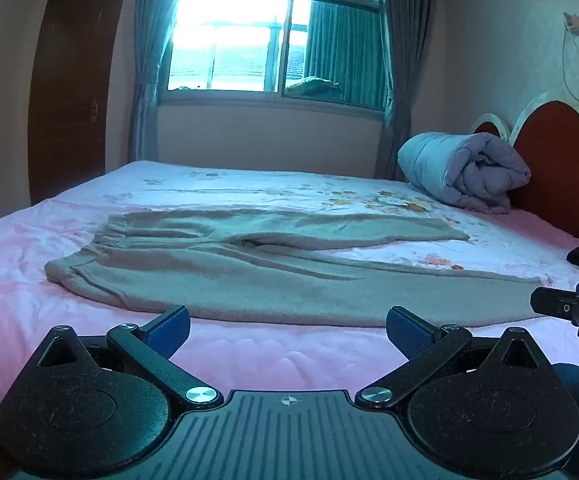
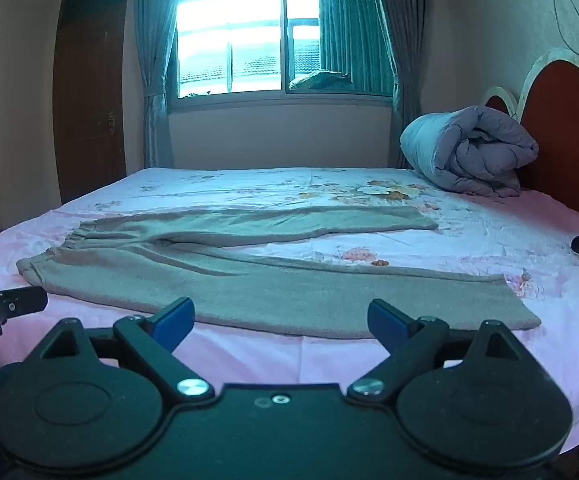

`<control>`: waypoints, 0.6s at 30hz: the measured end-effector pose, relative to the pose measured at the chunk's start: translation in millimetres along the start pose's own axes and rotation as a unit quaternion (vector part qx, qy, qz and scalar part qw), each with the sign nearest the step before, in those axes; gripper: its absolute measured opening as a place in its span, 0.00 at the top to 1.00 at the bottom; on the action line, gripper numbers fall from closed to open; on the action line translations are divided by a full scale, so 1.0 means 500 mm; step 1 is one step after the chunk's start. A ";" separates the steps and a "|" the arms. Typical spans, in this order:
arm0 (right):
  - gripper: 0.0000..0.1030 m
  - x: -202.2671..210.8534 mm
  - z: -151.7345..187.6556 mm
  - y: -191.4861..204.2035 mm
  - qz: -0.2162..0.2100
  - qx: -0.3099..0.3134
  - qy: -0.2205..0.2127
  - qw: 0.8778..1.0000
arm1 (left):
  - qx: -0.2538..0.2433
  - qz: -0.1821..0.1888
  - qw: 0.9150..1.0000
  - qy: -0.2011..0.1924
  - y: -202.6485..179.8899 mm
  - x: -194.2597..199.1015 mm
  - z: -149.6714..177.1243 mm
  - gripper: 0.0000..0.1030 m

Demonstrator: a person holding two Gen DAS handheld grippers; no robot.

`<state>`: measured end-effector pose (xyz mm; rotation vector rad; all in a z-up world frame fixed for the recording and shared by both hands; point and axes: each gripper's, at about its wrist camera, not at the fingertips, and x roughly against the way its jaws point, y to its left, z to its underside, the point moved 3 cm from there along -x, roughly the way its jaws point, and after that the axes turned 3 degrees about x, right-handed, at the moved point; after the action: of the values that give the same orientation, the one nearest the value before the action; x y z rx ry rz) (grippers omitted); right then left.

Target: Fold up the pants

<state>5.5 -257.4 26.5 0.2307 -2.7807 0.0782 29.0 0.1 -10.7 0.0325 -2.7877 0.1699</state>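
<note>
Pink floral bed [image 1: 29, 280], grey pants [image 1: 273, 276] spread flat mid-bed, waistband left. Rolled duvet [image 1: 461, 168] by red headboard [image 1: 557, 168]. Window [image 1: 277, 28], curtains behind. Left gripper [image 1: 287, 330], right gripper [image 2: 281, 320] both wide apart, holding nothing.

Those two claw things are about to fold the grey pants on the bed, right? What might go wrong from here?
A few things, probably. The pants lie spread with the legs splayed apart, so a fold may end up crooked. The bedsheet under them is soft and wrinkled; the left gripper or right gripper, both open at the near edge, might pinch sheet along with fabric. The thick cloth may also slip from the small blue pads.
</note>
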 end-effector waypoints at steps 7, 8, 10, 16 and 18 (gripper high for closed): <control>0.15 -0.005 0.002 -0.002 0.009 0.013 0.003 1.000 | 0.005 0.000 1.000 -0.006 0.008 0.003 0.008 0.00; 0.15 -0.007 0.003 -0.003 0.009 0.009 0.004 1.000 | 0.005 -0.001 1.000 -0.006 0.009 0.005 0.008 0.00; 0.15 -0.006 0.006 -0.006 0.009 0.003 0.006 1.000 | 0.004 -0.001 1.000 -0.004 0.010 0.007 0.006 0.00; 0.15 -0.011 0.002 -0.010 0.009 -0.004 0.011 1.000 | 0.001 -0.004 1.000 0.002 -0.002 0.000 0.001 0.00; 0.15 -0.011 0.003 -0.007 0.009 -0.003 0.012 1.000 | 0.000 -0.005 1.000 0.003 -0.001 0.001 0.001 0.00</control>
<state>10.9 -260.1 23.4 0.2018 -2.7600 0.0768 28.7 -0.7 -10.8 0.0466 -2.7813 0.1675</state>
